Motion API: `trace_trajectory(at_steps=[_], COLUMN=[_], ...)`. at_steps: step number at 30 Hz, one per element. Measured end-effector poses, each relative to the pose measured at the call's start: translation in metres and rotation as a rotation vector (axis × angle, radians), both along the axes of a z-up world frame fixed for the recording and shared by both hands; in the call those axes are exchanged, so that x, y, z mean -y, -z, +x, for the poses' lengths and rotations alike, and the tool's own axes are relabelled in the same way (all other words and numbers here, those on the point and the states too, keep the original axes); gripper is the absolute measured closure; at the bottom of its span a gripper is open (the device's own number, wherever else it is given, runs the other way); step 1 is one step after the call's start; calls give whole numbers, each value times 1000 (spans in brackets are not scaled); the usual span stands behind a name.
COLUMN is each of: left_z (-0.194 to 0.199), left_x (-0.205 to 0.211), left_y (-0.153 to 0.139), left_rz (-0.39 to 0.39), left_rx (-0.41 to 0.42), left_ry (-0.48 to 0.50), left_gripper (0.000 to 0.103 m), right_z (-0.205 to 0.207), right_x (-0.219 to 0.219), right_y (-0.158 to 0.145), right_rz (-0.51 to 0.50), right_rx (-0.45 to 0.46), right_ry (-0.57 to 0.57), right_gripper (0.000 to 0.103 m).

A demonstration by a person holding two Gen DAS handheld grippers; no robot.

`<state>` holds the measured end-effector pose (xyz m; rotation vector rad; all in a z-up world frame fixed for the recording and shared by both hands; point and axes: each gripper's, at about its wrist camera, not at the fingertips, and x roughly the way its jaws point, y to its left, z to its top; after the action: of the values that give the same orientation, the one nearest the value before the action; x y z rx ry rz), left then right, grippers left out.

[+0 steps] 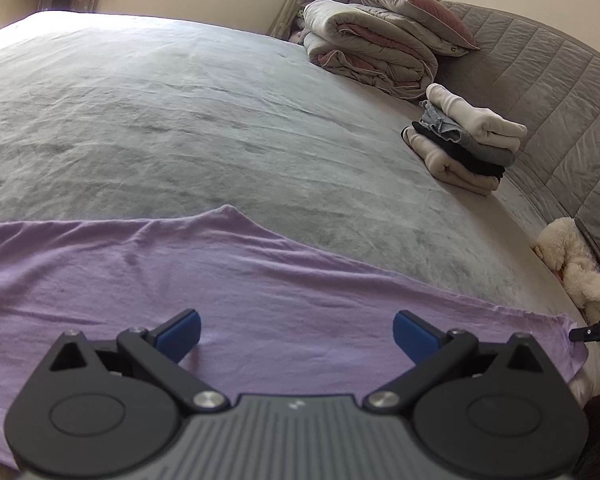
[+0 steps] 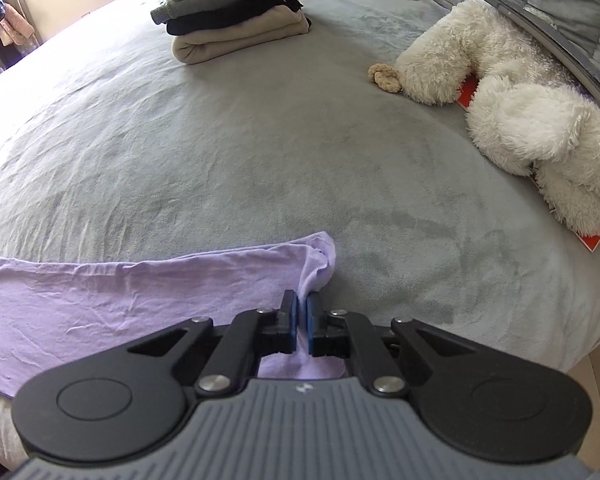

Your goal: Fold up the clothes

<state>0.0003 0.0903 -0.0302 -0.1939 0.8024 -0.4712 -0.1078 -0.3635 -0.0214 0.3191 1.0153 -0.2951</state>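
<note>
Lilac cotton, the shirt (image 1: 228,280) lies spread flat at the bed's (image 1: 180,120) near edge, unfolded, while a folded stack (image 1: 464,140) waits by the headboard. Right gripper (image 2: 301,312) fingers are clamped on its corner (likely a hem); left gripper (image 1: 296,332) fingers hang apart above the cloth. Open bedding lies ahead; a plush toy (image 2: 512,112) crowds the right.

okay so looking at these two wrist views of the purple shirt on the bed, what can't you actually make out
- Purple shirt: in the left wrist view, its near part is hidden under the open left gripper; its left side is cut off.
- Right gripper: how much fabric the shut pads hold is hidden.
- Stack of folded clothes: top cut off in the right wrist view.
- Red item: mostly under the plush toy.
</note>
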Motion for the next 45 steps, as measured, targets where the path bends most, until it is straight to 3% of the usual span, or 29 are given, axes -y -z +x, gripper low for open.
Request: trace_trajectory(at_steps=[14,25,32,45], left_z=[3,5,4,-23], left_x=[-29,-52,-84,-186], left_y=[0,-8,-12,0], left_rz=[-84,-95,-113,-231], left_rx=[-60,-45,-22,-1], left_ry=[-9,-31,-113,-357], left_gripper=[0,1,1,1], right_z=[33,69,91,134], right_x=[-76,-142,-180,-270], right_y=[-40,-42,-31,0], right_rz=[92,285,394,602], right_rx=[75,89,89,60], right_ry=[-209,-319,-367,-476], right_gripper=[98,99,99,98])
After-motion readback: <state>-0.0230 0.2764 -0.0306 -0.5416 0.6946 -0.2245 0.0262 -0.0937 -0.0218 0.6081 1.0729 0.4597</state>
